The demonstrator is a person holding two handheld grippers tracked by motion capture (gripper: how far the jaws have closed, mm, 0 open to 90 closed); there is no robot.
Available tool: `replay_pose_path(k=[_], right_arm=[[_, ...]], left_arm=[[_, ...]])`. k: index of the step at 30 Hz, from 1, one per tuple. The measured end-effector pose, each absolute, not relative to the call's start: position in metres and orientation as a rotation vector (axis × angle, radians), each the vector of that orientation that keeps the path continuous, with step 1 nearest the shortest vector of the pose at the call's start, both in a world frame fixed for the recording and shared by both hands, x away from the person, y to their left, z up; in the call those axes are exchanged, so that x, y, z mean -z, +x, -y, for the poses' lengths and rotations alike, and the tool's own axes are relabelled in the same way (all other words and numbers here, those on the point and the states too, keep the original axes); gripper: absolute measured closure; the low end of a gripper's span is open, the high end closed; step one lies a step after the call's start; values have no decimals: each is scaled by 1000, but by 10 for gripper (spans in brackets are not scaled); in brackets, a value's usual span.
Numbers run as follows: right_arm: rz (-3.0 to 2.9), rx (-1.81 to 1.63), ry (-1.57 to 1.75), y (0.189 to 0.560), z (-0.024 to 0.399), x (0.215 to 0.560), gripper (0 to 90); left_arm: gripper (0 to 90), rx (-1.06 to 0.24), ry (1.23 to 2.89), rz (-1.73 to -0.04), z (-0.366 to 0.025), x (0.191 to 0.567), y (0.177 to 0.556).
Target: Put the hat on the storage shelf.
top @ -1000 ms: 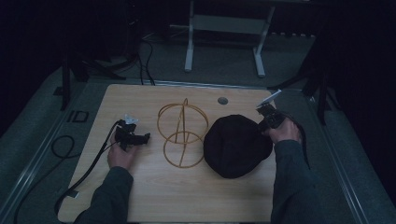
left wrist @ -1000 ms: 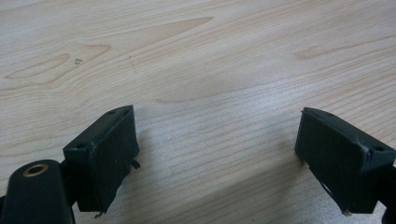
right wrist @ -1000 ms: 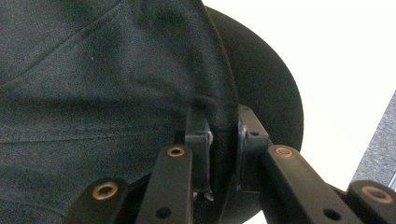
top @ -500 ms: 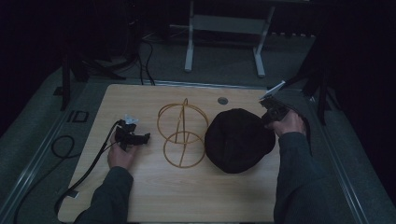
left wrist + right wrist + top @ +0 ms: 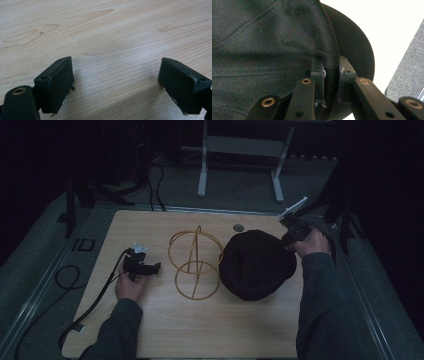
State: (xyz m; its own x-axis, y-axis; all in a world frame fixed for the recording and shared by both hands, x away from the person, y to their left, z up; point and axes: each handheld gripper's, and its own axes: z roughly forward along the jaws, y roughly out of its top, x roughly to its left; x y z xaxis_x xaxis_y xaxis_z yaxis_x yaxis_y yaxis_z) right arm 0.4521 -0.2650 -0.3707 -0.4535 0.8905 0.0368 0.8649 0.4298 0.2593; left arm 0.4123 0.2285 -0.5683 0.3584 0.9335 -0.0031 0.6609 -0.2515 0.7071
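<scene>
Black cap (image 5: 256, 265) sits on the wooden table (image 5: 210, 330) at about 3 o'clock from table centre, its crown toward the person, far edge lifted slightly where it is gripped, though the high view is dark so the lift is hard to judge. Right gripper (image 5: 291, 236) is at the cap's 1 o'clock edge, held in the right hand (image 5: 311, 243); in the right gripper view its jaws are pressed together on the seam where the crown meets the brim (image 5: 354, 47), fabric pinched flat between the pads (image 5: 320, 72). Gold wire stand (image 5: 195, 265), made of rings and a loop, stands just beside the cap at its 9 o'clock, apparently not touching it. Left gripper (image 5: 141, 266) rests on the table at 9 o'clock of the stand, well apart from the cap, in the left hand (image 5: 131, 287), cable (image 5: 95, 300) trailing toward 7 o'clock. In the left gripper view its jaws stand spread wide over bare wood, nothing between them. Small round grommet (image 5: 238, 227) at the table's 12 o'clock edge.
</scene>
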Motion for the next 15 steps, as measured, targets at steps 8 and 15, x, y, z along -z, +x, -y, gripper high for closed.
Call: replay_pose_path(k=[8,15], right_arm=[[-2583,-390,1592,457,261,355,789],[-2605,-391,1583,457,261,353,790]], left_arm=[[126,-567,2004,-1379,-229,568,412],[126,-568,2004,-1379,-229,568,412]])
